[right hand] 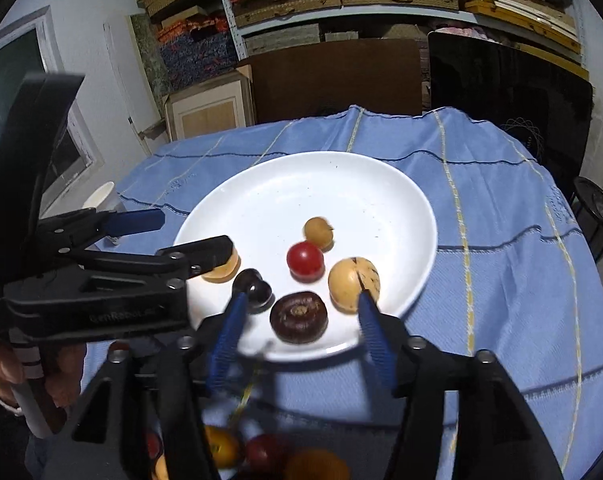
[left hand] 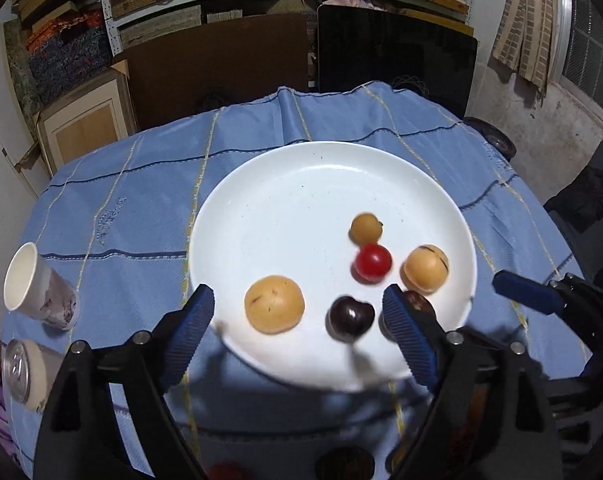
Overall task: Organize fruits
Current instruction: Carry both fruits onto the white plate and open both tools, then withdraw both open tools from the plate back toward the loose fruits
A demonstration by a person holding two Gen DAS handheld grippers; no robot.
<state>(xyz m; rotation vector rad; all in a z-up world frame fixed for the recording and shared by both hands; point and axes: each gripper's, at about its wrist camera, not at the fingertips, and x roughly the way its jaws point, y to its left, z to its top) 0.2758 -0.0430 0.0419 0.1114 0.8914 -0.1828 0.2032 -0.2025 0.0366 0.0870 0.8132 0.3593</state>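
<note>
Both handheld grippers were built of matte black plastic frames with ribbed blue pads on their fingers. On the left gripper (left hand: 297,320), silver screw heads sat at the finger joints, nearest the white plate's (left hand: 261,184) near rim. The right gripper (right hand: 301,320) carried the same silver screws behind its blue pads. Left of the plate in the right wrist view, the left gripper's black body bore faint embossed lettering, above a white handle held in a hand (right hand: 5,376).
</note>
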